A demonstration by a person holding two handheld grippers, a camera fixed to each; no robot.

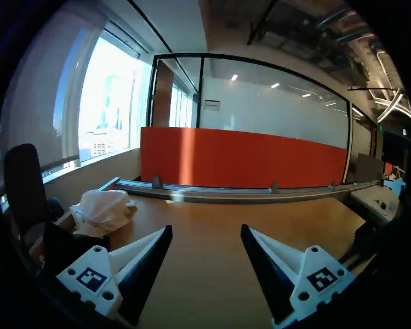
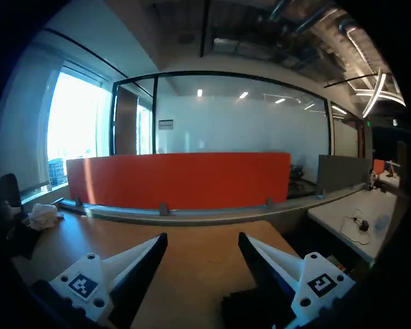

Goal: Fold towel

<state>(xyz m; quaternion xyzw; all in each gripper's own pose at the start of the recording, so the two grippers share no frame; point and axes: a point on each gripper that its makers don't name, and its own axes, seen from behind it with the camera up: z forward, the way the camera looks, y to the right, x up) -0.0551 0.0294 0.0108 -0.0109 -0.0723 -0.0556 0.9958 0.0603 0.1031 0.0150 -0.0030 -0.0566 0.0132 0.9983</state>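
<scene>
With jaws of left gripper [image 1: 206, 241] and right gripper [image 2: 203, 247] both spread and empty, reach for the crumpled towel [image 1: 102, 213] at the worktop's [image 1: 216, 219] far left edge. Pinch separate corners, drag toward the middle, and flatten before folding.

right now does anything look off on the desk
The towel lies crumpled in a heap at the edge of the desk by the window, not spread flat. The left gripper and right gripper hover open, away from it. Nothing else stands out.
</scene>
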